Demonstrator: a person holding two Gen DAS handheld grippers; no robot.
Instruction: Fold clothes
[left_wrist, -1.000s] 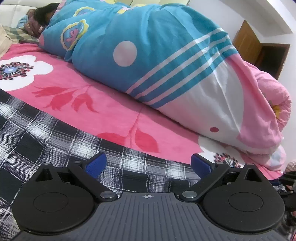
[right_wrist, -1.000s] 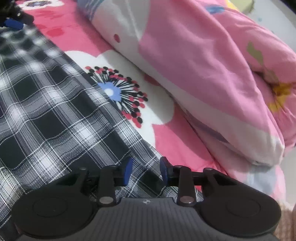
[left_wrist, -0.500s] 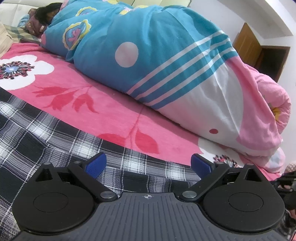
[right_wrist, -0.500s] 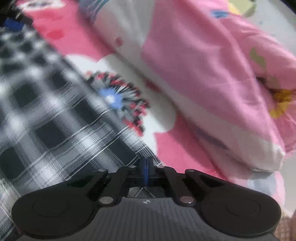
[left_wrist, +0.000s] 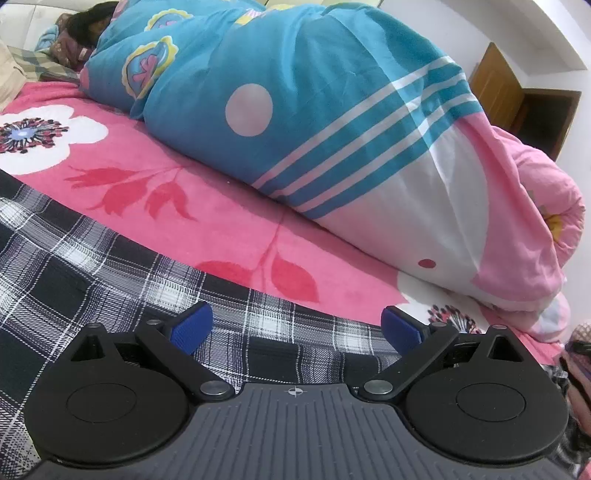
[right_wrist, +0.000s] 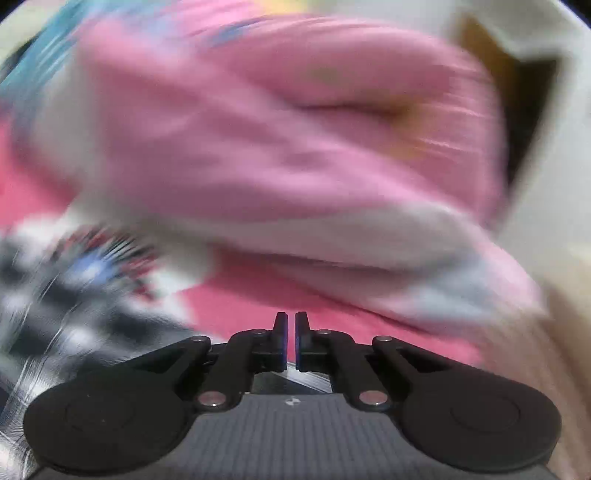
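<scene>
A black-and-white plaid garment (left_wrist: 92, 266) lies spread on the pink flowered bedsheet (left_wrist: 221, 225). My left gripper (left_wrist: 295, 326) hovers low over the garment's far edge, open wide, its blue pads apart with nothing between them. The right wrist view is badly blurred by motion. In it my right gripper (right_wrist: 291, 332) stands shut to a thin slit, and a strip of plaid cloth (right_wrist: 306, 378) shows just under the fingers, pinched. More of the plaid garment (right_wrist: 55, 325) smears across the lower left of that view.
A bulky blue, white and pink quilt (left_wrist: 314, 110) lies along the far side of the bed, with a person's dark hair (left_wrist: 88, 18) at its far-left end. The quilt (right_wrist: 277, 147) looms close ahead of my right gripper. A brown door (left_wrist: 517, 96) stands at the right.
My right gripper closed on the plaid garment's edge and has swung quickly, so the quilt now fills its view. The left gripper stayed open and crept slightly forward.
</scene>
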